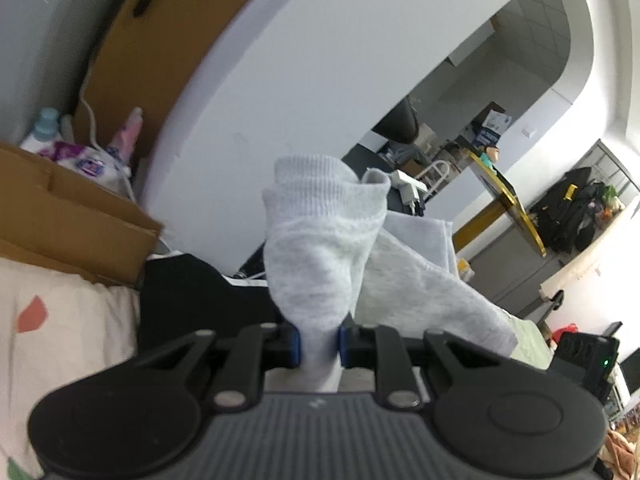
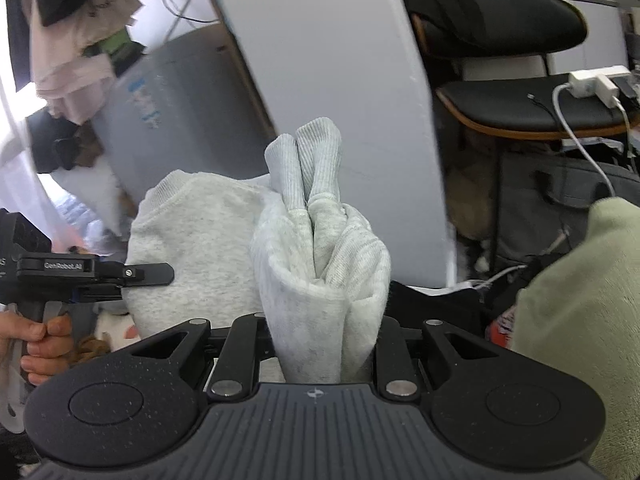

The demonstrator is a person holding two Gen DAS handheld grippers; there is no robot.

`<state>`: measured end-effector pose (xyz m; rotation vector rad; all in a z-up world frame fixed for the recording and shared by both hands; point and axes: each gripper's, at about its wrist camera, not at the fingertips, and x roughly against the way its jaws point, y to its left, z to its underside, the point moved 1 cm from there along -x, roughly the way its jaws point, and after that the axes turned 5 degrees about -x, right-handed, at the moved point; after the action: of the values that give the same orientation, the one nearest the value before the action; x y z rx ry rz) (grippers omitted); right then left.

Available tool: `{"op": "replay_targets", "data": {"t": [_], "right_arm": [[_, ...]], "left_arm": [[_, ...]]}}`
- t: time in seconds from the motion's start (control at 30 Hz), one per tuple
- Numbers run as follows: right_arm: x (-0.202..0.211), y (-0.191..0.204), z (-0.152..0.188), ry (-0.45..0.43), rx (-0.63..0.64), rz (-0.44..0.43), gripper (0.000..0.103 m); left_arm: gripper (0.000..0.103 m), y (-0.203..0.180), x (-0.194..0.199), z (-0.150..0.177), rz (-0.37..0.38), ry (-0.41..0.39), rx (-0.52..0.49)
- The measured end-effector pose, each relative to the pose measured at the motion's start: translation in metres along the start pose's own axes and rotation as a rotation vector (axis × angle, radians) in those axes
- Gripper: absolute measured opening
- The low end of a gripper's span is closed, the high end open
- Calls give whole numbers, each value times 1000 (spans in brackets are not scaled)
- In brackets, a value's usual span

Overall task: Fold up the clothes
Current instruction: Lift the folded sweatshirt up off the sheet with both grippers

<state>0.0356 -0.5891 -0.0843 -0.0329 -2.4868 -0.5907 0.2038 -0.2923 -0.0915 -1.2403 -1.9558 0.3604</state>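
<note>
A light grey sweatshirt is held up between both grippers. In the left wrist view, my left gripper (image 1: 320,346) is shut on a bunched end of it, whose ribbed cuff (image 1: 316,184) stands up above the blue pads (image 1: 297,346). The rest of the sweatshirt (image 1: 432,292) trails down to the right. In the right wrist view, my right gripper (image 2: 324,344) is shut on another gathered ribbed end (image 2: 316,160), and the cloth hides its fingertips. The sweatshirt body (image 2: 192,236) hangs to the left, where the left gripper (image 2: 152,276) shows side-on in a person's hand (image 2: 44,344).
A cardboard box (image 1: 60,216) and a black garment (image 1: 192,292) lie beside a patterned sheet (image 1: 60,340). A white pillar (image 2: 340,60) stands ahead. A black chair (image 2: 520,100) carries a power strip (image 2: 592,82) with cables. A pale green blanket (image 2: 580,320) fills the right.
</note>
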Motion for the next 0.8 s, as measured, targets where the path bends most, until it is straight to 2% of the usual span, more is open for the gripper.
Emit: {"op": "replay_targets", "data": {"t": [0.43,0.8], "right_arm": [[-33,-33,6,-56,3,134,20],[-50,-49,19,-31,7,191,20]], "left_arm": [[18,38,-61,-2,128,32,-23],[18,87,-93,26,231,60,56]]}}
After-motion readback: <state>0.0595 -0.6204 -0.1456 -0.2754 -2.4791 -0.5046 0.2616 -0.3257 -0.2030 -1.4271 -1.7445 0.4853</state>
